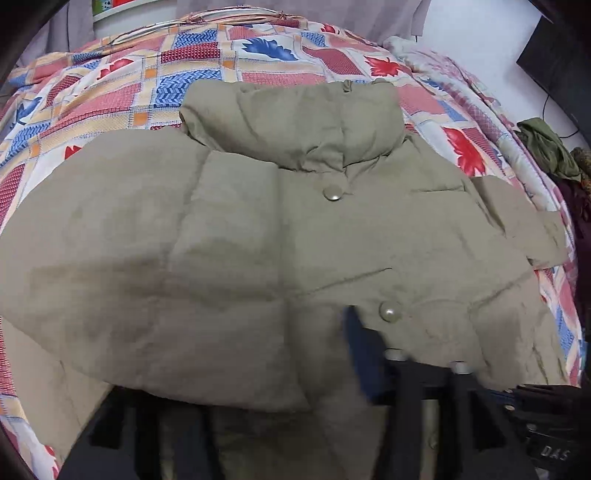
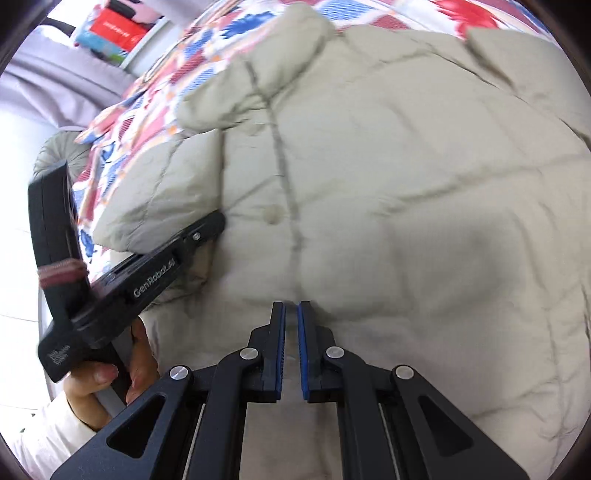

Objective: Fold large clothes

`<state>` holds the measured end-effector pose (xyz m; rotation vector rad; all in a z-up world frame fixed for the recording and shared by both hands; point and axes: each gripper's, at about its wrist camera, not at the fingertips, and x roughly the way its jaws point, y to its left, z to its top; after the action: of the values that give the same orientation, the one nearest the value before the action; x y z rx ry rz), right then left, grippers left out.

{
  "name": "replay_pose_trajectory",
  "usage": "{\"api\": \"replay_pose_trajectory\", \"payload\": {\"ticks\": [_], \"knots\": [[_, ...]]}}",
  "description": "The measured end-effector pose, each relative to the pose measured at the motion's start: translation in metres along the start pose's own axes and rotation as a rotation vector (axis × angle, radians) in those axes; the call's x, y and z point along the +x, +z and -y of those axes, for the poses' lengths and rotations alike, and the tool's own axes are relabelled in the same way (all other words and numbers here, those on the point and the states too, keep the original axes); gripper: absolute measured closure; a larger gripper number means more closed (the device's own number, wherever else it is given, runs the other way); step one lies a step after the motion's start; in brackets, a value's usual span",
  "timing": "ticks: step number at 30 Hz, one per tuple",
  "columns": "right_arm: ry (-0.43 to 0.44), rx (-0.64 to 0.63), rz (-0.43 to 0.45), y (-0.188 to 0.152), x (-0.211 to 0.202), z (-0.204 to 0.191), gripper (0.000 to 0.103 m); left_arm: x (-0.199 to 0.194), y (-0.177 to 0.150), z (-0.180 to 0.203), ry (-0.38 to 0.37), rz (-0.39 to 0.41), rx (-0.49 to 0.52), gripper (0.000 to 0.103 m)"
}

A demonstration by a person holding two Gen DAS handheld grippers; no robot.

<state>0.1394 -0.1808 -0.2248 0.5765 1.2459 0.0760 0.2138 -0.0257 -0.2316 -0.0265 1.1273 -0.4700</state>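
Note:
A khaki puffer jacket (image 1: 258,229) lies front-up on the bed, collar (image 1: 295,122) at the far end, with two snap buttons (image 1: 389,312) down its middle. A folded-in sleeve (image 2: 162,192) rests on its left half. My left gripper (image 1: 295,362) is open: one blue-padded finger (image 1: 356,339) shows beside the lower button, and the other is hidden under the sleeve fabric. In the right wrist view a hand (image 2: 103,376) holds that gripper, its finger (image 2: 207,229) tucked under the sleeve. My right gripper (image 2: 291,308) is shut just above the jacket's lower front, with no fabric seen between its pads.
A red, blue and cream patterned bedspread (image 1: 147,81) covers the bed around the jacket. A green cloth heap (image 1: 546,147) lies off the right side. Colourful boxes (image 2: 114,26) and a grey curtain (image 2: 48,77) stand beyond the bed. A white sleeve (image 2: 48,435) shows at lower left.

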Motion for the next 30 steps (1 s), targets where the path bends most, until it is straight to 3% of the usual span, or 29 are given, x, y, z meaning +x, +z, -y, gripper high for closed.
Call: {"api": "replay_pose_trajectory", "payload": {"ticks": [1,5,10,11,12,13,14,17,21,23,24,25,26,27,28,30], "knots": [[0.001,0.003,-0.002,0.000,0.000,0.002,0.096,-0.011,-0.003,0.003,0.018,0.030,0.011,0.003],[-0.007,-0.009,-0.004,0.004,-0.001,0.003,0.095,-0.048,-0.010,0.003,0.071,0.075,0.056,0.003],[-0.036,-0.107,0.028,0.007,-0.019,-0.012,0.093,-0.101,-0.017,-0.063,0.102,0.141,-0.110,0.003],[-0.047,-0.146,0.037,0.009,-0.022,-0.020,0.089,-0.105,-0.018,-0.083,0.096,0.139,-0.162,0.003],[-0.057,-0.190,0.045,0.011,-0.025,-0.031,0.068,-0.106,-0.018,-0.105,0.086,0.135,-0.222,0.003],[-0.065,-0.231,0.054,0.011,-0.028,-0.039,0.036,-0.106,-0.021,-0.128,0.087,0.134,-0.286,0.003],[-0.070,-0.282,0.070,0.011,-0.029,-0.054,0.027,-0.107,-0.024,-0.152,0.086,0.137,-0.355,0.003],[-0.119,-0.493,0.120,0.007,-0.026,-0.102,0.025,-0.091,-0.027,-0.208,-0.020,0.114,-0.526,0.003],[-0.218,-0.716,0.173,-0.003,-0.001,-0.161,0.025,-0.052,-0.026,-0.244,-0.171,0.060,-0.667,0.003],[-0.272,-0.798,0.199,-0.009,0.013,-0.182,0.025,-0.040,-0.024,-0.252,-0.233,0.055,-0.698,0.017],[-0.300,-0.834,0.214,-0.011,0.021,-0.190,0.025,-0.036,-0.022,-0.252,-0.242,0.053,-0.702,0.031],[-0.323,-0.854,0.227,-0.014,0.024,-0.196,0.025,-0.033,-0.020,-0.253,-0.265,0.061,-0.698,0.061],[-0.349,-0.867,0.241,-0.014,0.030,-0.201,0.025,-0.032,-0.017,-0.250,-0.293,0.065,-0.687,0.077],[-0.372,-0.877,0.251,-0.012,0.037,-0.205,0.025,-0.033,-0.013,-0.247,-0.288,0.063,-0.672,0.082],[-0.396,-0.883,0.252,-0.010,0.042,-0.210,0.025,-0.039,-0.009,-0.240,-0.232,0.078,-0.630,0.088],[-0.449,-0.900,0.246,-0.006,0.056,-0.214,0.025,-0.057,0.005,-0.216,-0.117,0.120,-0.490,0.090]]}}
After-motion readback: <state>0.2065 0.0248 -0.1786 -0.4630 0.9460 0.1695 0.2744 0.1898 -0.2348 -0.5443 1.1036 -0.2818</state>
